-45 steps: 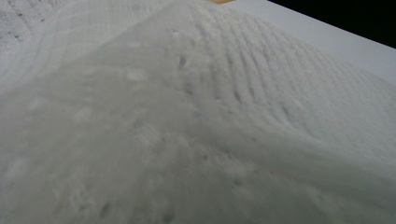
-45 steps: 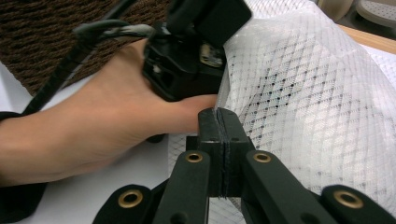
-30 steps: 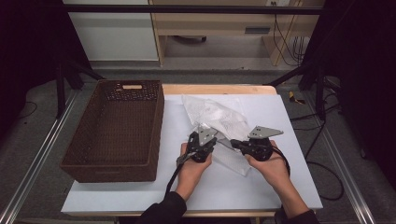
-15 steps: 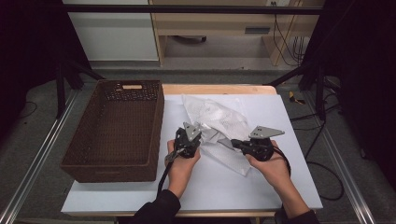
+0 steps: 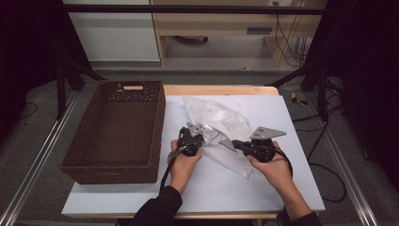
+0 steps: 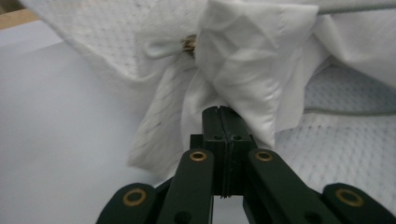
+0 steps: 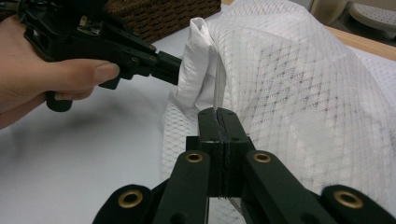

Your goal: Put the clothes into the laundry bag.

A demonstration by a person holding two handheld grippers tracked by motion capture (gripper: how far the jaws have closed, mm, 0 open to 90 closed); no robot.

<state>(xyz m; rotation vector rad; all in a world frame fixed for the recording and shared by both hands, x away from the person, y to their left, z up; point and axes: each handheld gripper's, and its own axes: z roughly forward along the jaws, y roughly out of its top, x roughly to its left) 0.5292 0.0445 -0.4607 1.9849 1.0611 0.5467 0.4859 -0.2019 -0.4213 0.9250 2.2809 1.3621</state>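
Lying crumpled across the middle of the white table (image 5: 141,197), the white mesh bag (image 5: 221,123) is pinched from both sides. The left gripper (image 5: 196,136) has its jaws pressed together on a folded flap of the fabric at the bag's left edge. In the left gripper view that same left gripper (image 6: 218,111) shows its two black jaws flush against each other, with the plain white fold bunched right at their tips and the netted fabric spreading off to the right. A small loop and a brownish spot sit higher up in the folds; what the spot is cannot be told.

Over on the other side, the right gripper (image 5: 238,144) bites the bag's near right portion, jaws likewise squeezed together on the cloth. From the right gripper view, the right gripper (image 7: 218,112) clamps a thin upright edge of the mesh, the diamond-patterned netting swelling up behind it. The left hand (image 7: 42,74) appears there too, wrapped around its tool, whose black jaws meet the smooth white flap just beside the right gripper's own grip.

The two grippers sit near each other, the bag stretched between them. The brown wicker basket (image 5: 115,165) stands at the table's left, well apart from the fabric. Both forearms come in from the bottom edge, the left one in a dark sleeve (image 5: 157,212).
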